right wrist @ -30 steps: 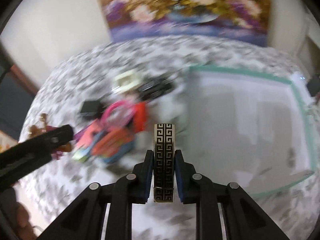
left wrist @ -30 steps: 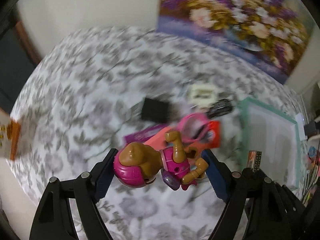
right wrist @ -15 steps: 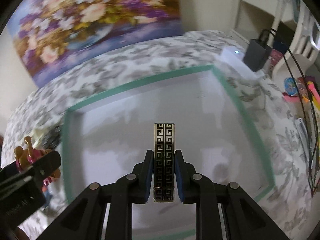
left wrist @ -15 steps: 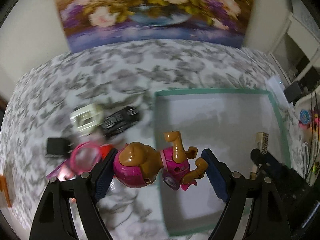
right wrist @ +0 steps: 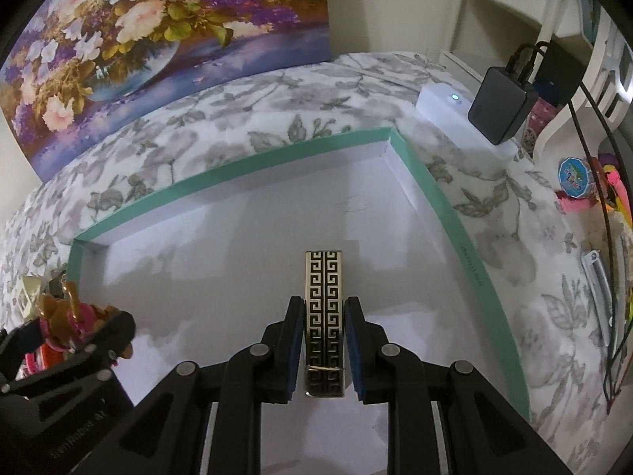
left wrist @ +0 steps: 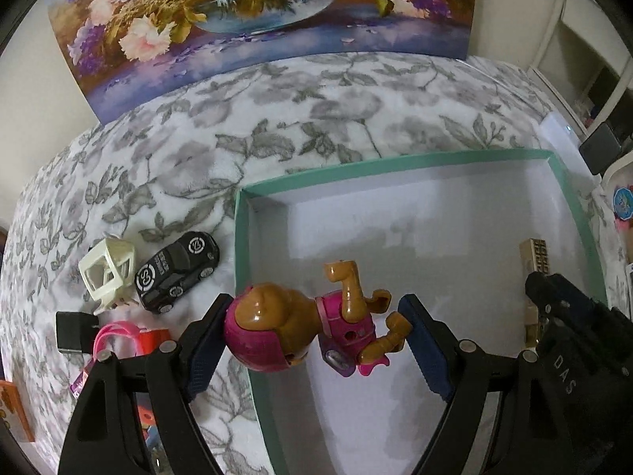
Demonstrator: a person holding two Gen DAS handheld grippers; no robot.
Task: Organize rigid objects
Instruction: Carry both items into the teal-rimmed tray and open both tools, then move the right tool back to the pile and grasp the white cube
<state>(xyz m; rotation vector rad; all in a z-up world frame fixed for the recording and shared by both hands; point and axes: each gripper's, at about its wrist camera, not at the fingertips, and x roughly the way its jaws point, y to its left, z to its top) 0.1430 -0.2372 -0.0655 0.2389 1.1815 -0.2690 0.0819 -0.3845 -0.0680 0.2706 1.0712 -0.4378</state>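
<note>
My left gripper (left wrist: 312, 328) is shut on a brown and pink toy dog figure (left wrist: 300, 324) and holds it over the left edge of the teal-rimmed white box (left wrist: 387, 160). My right gripper (right wrist: 324, 330) is shut on a slim gold and black patterned case (right wrist: 324, 297), held above the box's white floor (right wrist: 237, 237). The case also shows in the left wrist view (left wrist: 534, 265), at the box's right side. The toy dog figure shows in the right wrist view (right wrist: 71, 320) at the far left.
Left of the box on the flowered cloth lie a black toy car (left wrist: 176, 273), a cream toy frame (left wrist: 107, 273), a small black block (left wrist: 73, 330), a pink ring (left wrist: 116, 336) and orange pieces. A white device (right wrist: 455, 118) with a black adapter (right wrist: 500, 105) and cables sits right.
Both grippers swung right from the toy pile to over the box. The box now fills the middle of both views. Each still holds its object.
</note>
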